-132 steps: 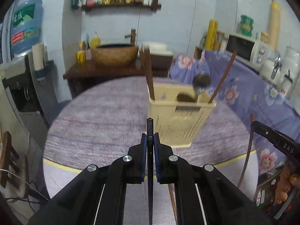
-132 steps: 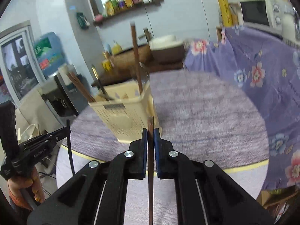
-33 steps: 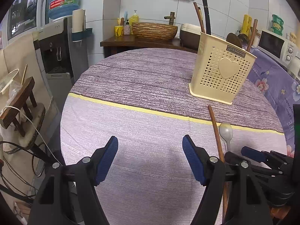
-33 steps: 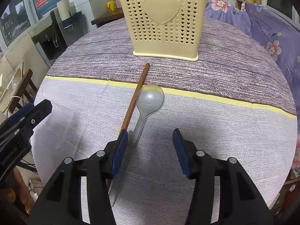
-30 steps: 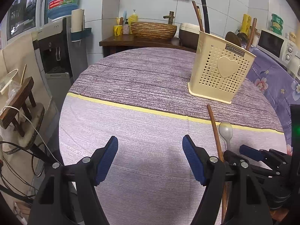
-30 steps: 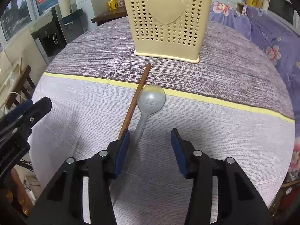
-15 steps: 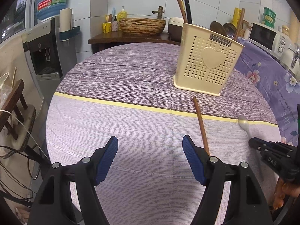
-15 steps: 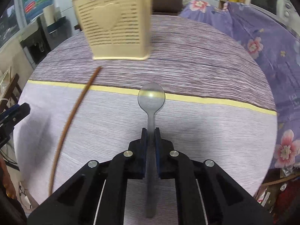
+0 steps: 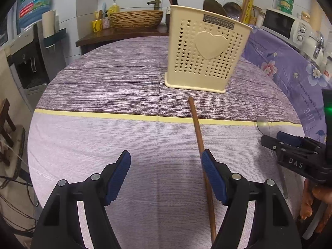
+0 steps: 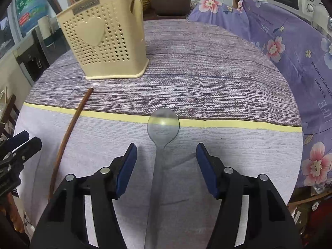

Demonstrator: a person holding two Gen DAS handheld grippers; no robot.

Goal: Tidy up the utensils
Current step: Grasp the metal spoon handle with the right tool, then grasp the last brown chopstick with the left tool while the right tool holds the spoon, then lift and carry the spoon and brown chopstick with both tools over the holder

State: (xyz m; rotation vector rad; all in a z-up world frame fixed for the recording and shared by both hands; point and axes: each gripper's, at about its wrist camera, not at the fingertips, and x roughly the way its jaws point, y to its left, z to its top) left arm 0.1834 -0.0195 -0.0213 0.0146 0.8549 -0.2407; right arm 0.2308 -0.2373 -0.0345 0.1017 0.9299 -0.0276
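Cream plastic utensil holder, perforated with small hearts and a raised heart on its front, stands upright on the round table, well ahead of both sets of jaws; dark handles and chopstick ends stick out of its top. Tablecloth is purple-grey weave with one yellow stripe running across. Left gripper: jaws spread wide, nothing between the blue pads. One brown chopstick lies flat on the cloth, its near part running just beside and partly behind the right-hand pad, outside the gap; its far tip points toward the holder's base, stopping short of it. Right gripper: jaws opening, pads well clear of anything. A translucent grey spoon lies flat on the cloth, handle running back along the middle of the gap, bowl just ahead of the fingertips and resting across the yellow stripe; neither pad touches it. In the right wrist view the chopstick lies off to the left of the jaws, near the other gripper's tip. Fingers of the person's right hand show at the left view's right edge.
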